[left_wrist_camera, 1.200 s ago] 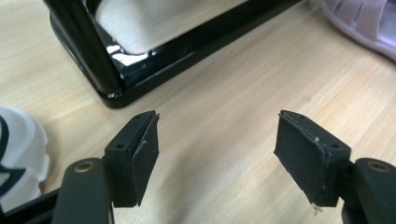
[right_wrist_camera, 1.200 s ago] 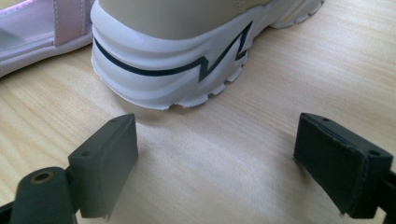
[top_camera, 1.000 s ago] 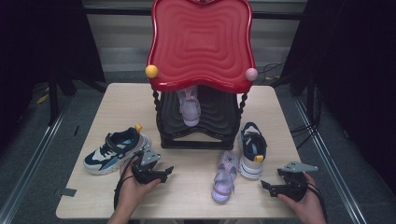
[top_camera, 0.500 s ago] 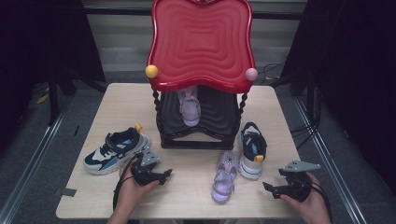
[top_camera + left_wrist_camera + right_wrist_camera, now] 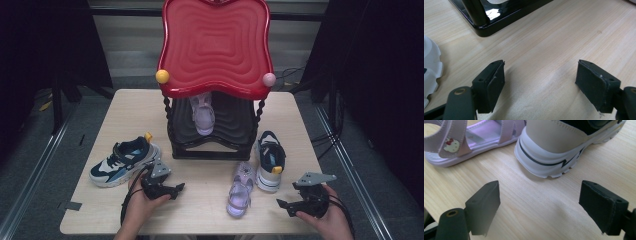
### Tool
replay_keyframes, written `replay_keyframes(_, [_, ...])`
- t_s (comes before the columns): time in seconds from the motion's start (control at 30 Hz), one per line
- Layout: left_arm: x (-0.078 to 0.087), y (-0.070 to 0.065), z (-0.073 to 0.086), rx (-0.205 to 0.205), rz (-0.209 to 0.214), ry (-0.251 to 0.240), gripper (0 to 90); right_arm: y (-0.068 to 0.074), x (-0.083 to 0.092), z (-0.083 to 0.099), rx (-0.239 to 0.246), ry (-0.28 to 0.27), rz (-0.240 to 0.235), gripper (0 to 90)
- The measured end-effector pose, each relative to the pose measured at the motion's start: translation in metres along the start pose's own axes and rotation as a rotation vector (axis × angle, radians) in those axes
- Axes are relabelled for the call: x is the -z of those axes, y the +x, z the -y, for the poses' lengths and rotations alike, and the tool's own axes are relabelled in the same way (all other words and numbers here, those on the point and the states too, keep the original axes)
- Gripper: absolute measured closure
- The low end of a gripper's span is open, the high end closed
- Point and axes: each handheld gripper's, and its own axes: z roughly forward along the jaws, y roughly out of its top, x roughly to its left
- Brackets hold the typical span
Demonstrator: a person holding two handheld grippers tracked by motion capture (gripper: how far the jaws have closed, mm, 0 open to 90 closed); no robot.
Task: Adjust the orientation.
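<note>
We're looking down on the table (image 5: 125, 107) and taking the black shoe rack (image 5: 212, 135) under its red wavy top (image 5: 215, 45) as our landmark. Inside the rack sits one lilac sandal (image 5: 202, 114), its long axis running front to back and one end hanging over the front edge toward us. Just in front of the rack's right corner lies a second lilac sandal (image 5: 239, 190), lengthwise toward us and tilted a little to the left. Touching its right side, a navy and white trainer (image 5: 270, 159) stands with its toe toward the rack and its heel toward us. Left of the rack, a blue and white trainer (image 5: 125, 161) lies slantwise, toe pointing down-left, heel nearest the rack. Our left gripper (image 5: 172, 190) hovers in front of the rack's left corner, its jaws having just been opening, bare wood between them. Our right gripper (image 5: 286, 206) waits right of the near sandal, jaws wide, nothing gripped, aimed at the navy trainer's heel
</note>
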Motion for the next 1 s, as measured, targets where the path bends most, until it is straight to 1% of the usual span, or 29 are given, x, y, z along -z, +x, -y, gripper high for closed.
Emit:
replay_keyframes(0.13, [0.000,0.000,0.000,0.005,0.002,-0.001,22.5,0.003,0.002,-0.004,0.002,-0.012,-0.012,17.0])
replay_keyframes(0.33, [0.000,0.000,0.000,0.004,-0.005,0.001,22.1,0.009,0.003,-0.011,0.011,-0.028,-0.031,18.4])
replay_keyframes(0.47, [0.000,0.000,0.000,0.005,-0.004,-0.001,22.1,0.013,0.002,-0.016,0.023,-0.020,-0.040,18.7])
replay_keyframes(0.57, [0.000,-0.001,0.000,0.005,-0.006,0.001,22.0,0.015,0.001,-0.019,0.031,-0.018,-0.036,19.0])
replay_keyframes(0.77, [0.000,-0.001,0.000,0.006,-0.006,0.001,21.9,0.023,-0.001,-0.027,0.048,-0.021,-0.059,22.1])
replay_keyframes(1.0, [0.000,-0.001,0.000,0.007,-0.005,0.000,21.9,0.032,-0.006,-0.034,0.062,-0.022,-0.082,22.8])
